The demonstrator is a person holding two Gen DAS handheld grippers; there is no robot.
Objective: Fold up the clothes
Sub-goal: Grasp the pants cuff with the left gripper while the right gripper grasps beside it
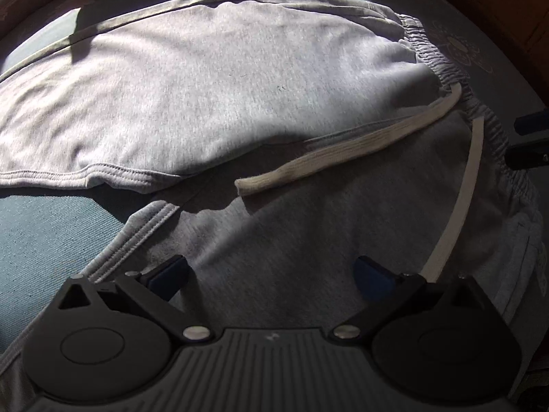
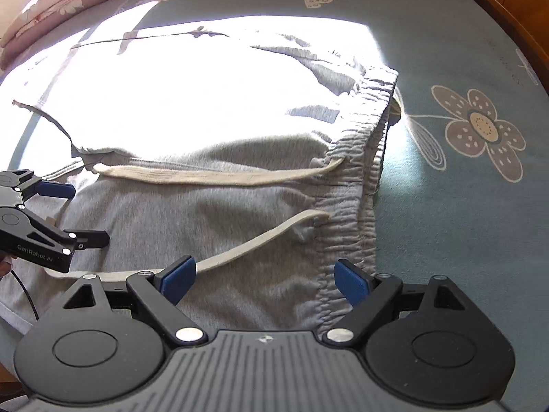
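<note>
Above grey shorts [image 2: 212, 226] on bed [image 2: 446, 206]: left hand-held gripper [image 1: 271, 274] and right hand-held gripper [image 2: 264, 279] both spread apart, empty; drawstring [image 2: 219, 175] loose.

You see heather-grey shorts [image 2: 206, 219] with a cream drawstring [image 2: 219, 175] lying on a teal bedspread [image 2: 446, 226] printed with grey-and-beige flowers [image 2: 483, 127], a pink floral pillow [image 2: 68, 0] behind, and both black grippers carrying blue pads [image 2: 353, 283].

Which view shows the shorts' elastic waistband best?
Right wrist: the waistband runs unobstructed top to bottom beside the shorts, both drawstrings emerging from it. Left wrist catches only a distorted strip of it at the right edge.
</note>
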